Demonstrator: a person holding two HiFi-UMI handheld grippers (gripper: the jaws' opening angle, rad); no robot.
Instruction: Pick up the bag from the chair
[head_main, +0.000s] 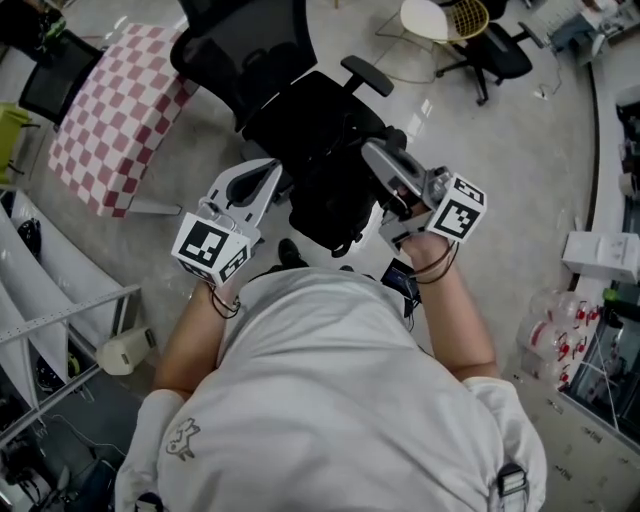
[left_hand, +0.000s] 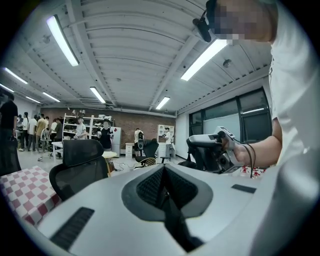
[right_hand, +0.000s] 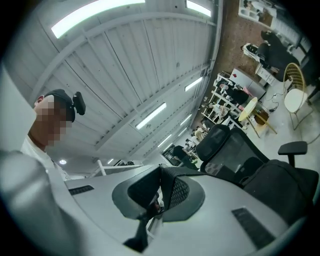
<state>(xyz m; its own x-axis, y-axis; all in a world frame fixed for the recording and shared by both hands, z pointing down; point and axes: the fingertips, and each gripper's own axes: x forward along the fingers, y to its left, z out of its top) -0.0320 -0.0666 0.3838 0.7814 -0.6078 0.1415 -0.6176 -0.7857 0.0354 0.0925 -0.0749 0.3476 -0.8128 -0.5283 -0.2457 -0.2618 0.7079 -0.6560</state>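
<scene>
Overhead, from the head view, the black bag (head_main: 330, 190) rests at the near side of the black chair (head_main: 255, 50). It sits between the left claw (head_main: 270, 182) and the right claw (head_main: 374, 152), and both tips are right at the bag. A checked cloth (head_main: 115, 110) covers a counter to the far left. In the left gripper view, the left claw (left_hand: 164, 172) has its jaws drawn together. A dark strip runs back from them, and I cannot tell whether it is a strap. The chair (left_hand: 80, 165) stands to the left, and the right claw (left_hand: 194, 142) is to the right. In the right gripper view, the right claw (right_hand: 160, 172) is closed tight, with a thin dark strip hanging below it. The bag (right_hand: 280, 185) lies low on the right, in front of the chair (right_hand: 225, 147).
</scene>
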